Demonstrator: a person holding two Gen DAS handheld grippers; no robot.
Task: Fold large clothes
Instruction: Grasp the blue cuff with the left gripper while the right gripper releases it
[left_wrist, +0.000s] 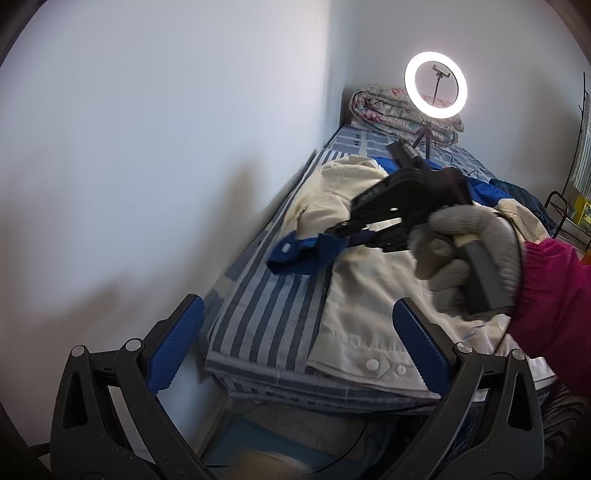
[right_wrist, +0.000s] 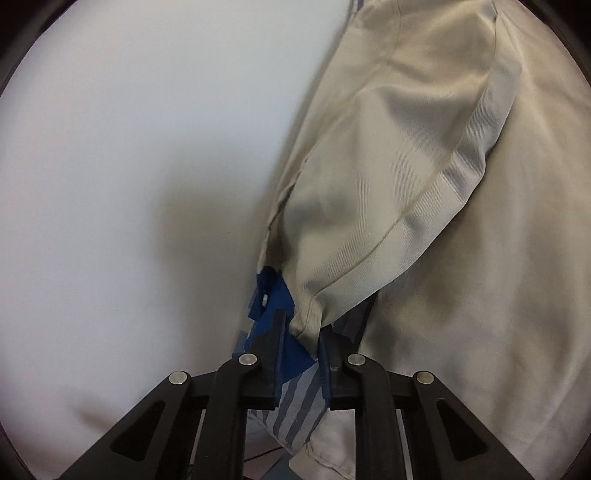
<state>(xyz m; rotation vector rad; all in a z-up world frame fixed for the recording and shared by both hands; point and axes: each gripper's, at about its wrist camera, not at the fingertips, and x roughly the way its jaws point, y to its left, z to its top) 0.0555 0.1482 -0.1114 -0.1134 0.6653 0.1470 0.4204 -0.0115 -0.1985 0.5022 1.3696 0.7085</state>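
A cream jacket (left_wrist: 369, 280) with blue trim lies spread on a bed with a striped sheet (left_wrist: 266, 306). Its sleeve (right_wrist: 369, 221) ends in a blue cuff (left_wrist: 295, 254) near the wall side of the bed. My right gripper (right_wrist: 301, 338), held by a grey-gloved hand (left_wrist: 469, 251), has its jaws nearly together on the cream sleeve end just beside the cuff (right_wrist: 273, 299). In the left wrist view the right gripper (left_wrist: 334, 232) reaches in from the right. My left gripper (left_wrist: 299, 347) hovers wide open above the jacket's snap-buttoned hem, with nothing held.
A white wall (left_wrist: 147, 147) runs close along the bed's left side. At the far end sit a rolled quilt (left_wrist: 380, 110) and a lit ring light (left_wrist: 436, 85) on a small tripod. A black wire rack (left_wrist: 565, 218) stands at right. A magenta sleeve (left_wrist: 554, 302) fills the right edge.
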